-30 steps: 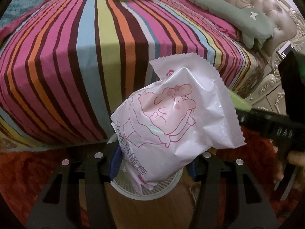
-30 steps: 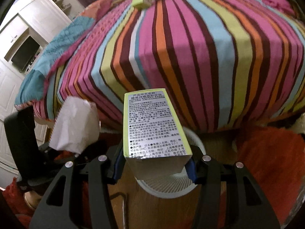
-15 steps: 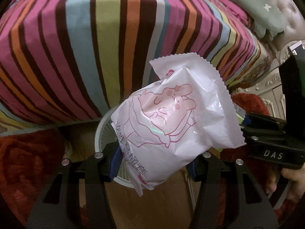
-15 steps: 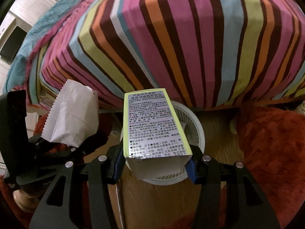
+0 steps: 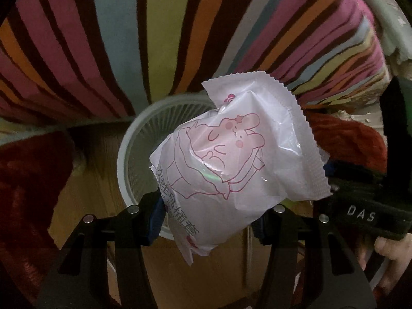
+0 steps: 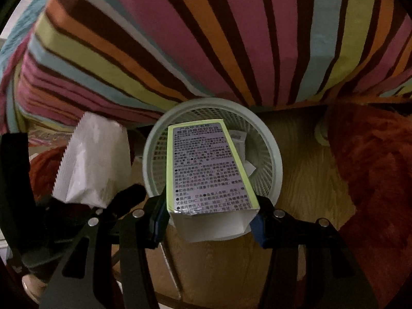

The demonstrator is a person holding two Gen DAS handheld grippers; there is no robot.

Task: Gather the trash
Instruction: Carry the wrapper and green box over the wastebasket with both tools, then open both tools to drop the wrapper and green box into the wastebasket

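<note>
The wrapper (image 5: 231, 159), white with a pink cartoon print, is pinched in the left gripper (image 5: 208, 221) and hangs over the near rim of the basket (image 5: 134, 139). The box (image 6: 206, 164), yellow-edged with a printed label, is clamped in the right gripper (image 6: 208, 216) directly above the basket's mouth. Inside, what looks like a scrap of white paper (image 6: 239, 139) lies in the basket. The basket stands on a wood floor (image 6: 303, 170) against the striped bed (image 6: 206, 38), with a red rug (image 6: 373, 180) beside it.
</note>
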